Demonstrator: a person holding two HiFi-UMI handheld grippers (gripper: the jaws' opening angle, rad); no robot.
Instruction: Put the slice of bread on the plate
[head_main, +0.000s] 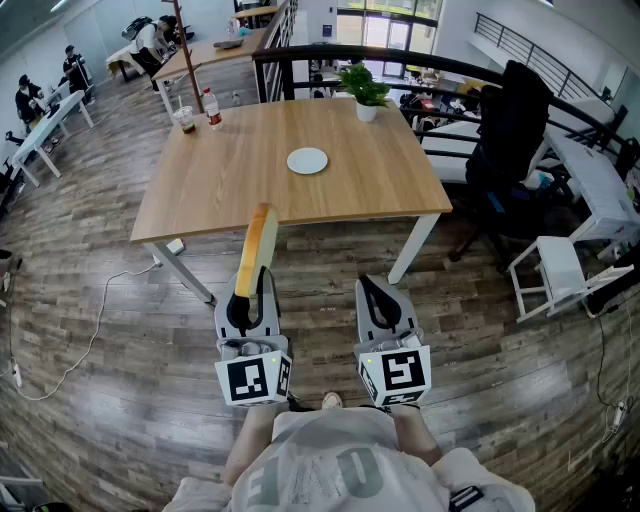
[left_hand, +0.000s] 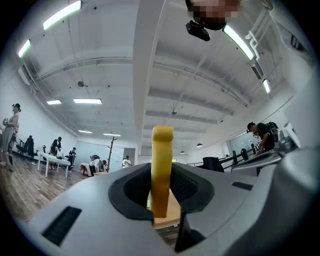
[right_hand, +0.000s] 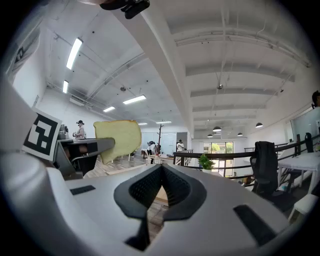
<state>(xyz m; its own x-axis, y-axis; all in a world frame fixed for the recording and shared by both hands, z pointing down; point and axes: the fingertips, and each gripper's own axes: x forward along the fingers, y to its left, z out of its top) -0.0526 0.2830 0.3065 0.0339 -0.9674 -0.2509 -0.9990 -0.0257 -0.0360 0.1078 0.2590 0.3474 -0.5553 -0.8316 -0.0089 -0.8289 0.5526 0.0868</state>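
Yellow-tan slice of bread (head_main: 257, 243) pinched on edge in the left gripper (head_main: 250, 292), standing up over the floor, well short of the plate (head_main: 307, 161) on the wooden table (head_main: 220, 185).
Likely light, soft, floppy and easily crushed; the hold low on its flat faces looks right, gentle squeeze only. Right gripper (head_main: 378, 296) closed, empty.

Bread slice (head_main: 256, 250) base, behind jaws
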